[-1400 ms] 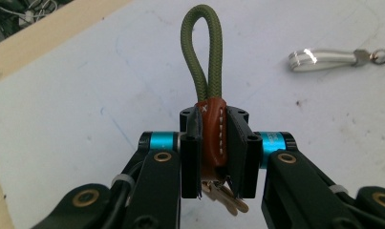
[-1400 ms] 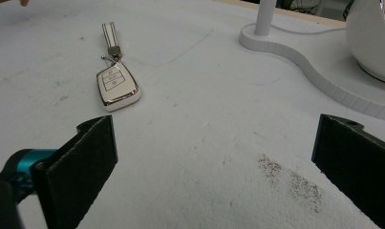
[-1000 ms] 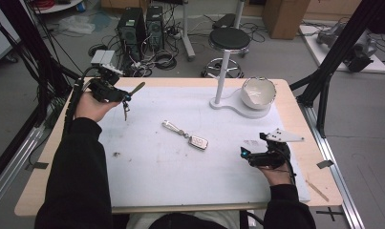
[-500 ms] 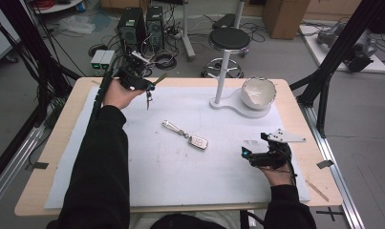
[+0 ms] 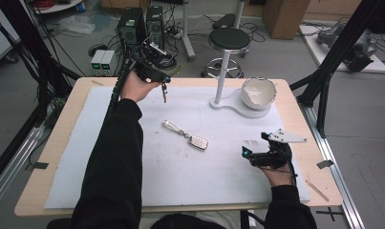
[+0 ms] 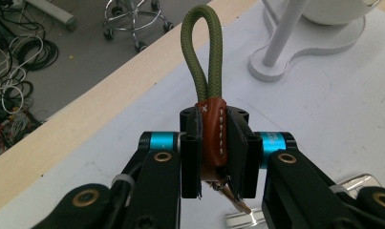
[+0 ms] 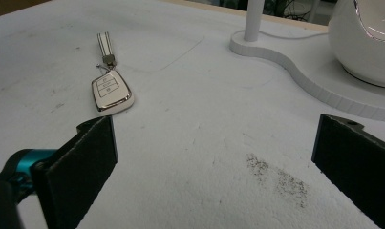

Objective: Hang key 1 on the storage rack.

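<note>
Left tongs [image 6: 219, 157] clamped on green-looped key strap [image 6: 210, 114], stitching visible close up; right tongs [image 7: 214, 162] agape near key fob [image 7: 111, 93].

We see a wooden table [image 5: 295, 98] covered by a white mat [image 5: 180, 167]. At the centre of the frame lies a car key [image 5: 198, 141]; at the upper right, a white stand [image 5: 228, 102].

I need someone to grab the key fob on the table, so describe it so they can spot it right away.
On the white mat, look near the middle, in front of the white stand with its bowl. The key fob lies flat there, white with a silver rim and a strap, unheld.
</note>
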{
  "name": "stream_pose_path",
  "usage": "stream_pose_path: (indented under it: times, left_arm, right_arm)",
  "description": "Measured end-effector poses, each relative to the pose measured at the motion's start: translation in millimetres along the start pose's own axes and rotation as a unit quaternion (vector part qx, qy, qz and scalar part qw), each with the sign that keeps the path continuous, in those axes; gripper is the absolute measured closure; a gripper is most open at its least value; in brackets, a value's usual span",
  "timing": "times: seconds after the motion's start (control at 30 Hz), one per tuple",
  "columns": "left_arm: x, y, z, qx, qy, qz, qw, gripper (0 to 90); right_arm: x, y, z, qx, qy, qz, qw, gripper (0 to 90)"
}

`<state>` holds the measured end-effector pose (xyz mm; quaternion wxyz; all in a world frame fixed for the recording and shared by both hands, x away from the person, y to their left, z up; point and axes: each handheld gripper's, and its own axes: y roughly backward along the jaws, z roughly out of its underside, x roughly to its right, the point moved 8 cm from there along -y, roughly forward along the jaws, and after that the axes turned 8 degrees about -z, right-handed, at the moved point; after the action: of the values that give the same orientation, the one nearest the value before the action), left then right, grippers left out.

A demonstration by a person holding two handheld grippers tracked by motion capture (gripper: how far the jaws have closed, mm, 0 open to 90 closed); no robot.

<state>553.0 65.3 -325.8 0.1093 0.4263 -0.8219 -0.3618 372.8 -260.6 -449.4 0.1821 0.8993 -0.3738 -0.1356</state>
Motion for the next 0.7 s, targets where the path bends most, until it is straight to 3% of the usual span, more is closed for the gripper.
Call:
stream_pose_path:
  times: [0.3,0.57,0.7]
  left_arm:
    - [7.5,-12.0,-8.5,0.000,0.002,-0.010,0.9999,76.6]
    - [22.8,-28.8,-16.0,-0.008,-0.020,-0.020,0.9996,76.6]
    - [28.5,-30.8,-19.8,0.002,-0.022,-0.012,0.9997,76.6]
  right_arm:
    - [-4.5,-1.2,0.5,-0.004,0.003,-0.006,1.0000,0.5]
    - [-5.1,-1.1,0.8,-0.005,0.006,-0.005,1.0000,0.5]
    - [-4.9,-0.7,2.0,-0.007,0.005,-0.007,0.9999,0.5]
